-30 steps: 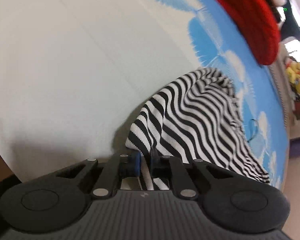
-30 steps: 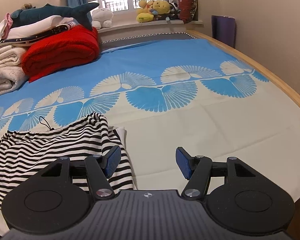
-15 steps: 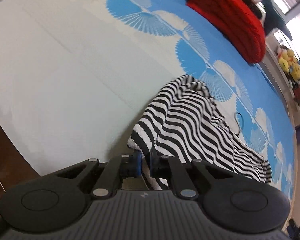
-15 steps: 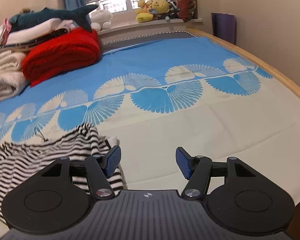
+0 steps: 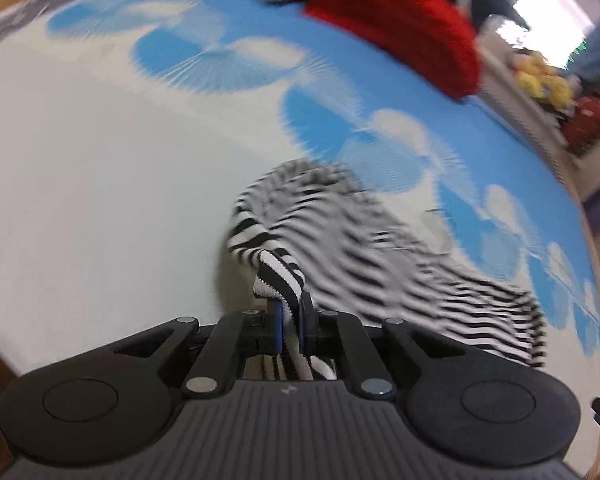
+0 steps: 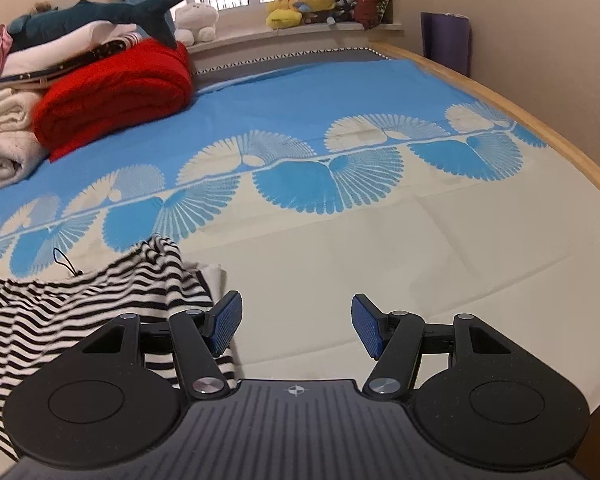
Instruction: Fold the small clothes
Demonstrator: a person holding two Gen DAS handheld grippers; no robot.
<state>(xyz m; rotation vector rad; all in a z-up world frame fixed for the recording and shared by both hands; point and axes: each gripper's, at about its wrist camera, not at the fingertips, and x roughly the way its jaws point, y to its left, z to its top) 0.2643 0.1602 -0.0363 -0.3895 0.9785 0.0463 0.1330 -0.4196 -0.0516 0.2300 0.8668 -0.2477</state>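
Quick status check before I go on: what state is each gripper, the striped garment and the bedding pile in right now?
left gripper: shut on a corner of the striped garment, lifting it.
right gripper: open, nothing between the pads, above the bed sheet.
striped garment: rumpled, not folded flat, one corner raised, the rest on the sheet.
red blanket: folded, lying on the bed.
white blankets: folded, stacked beside the red blanket.

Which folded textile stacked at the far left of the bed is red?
The red blanket, folded at the front of the pile; the folded blankets beside it are cream, and the layers above are white.
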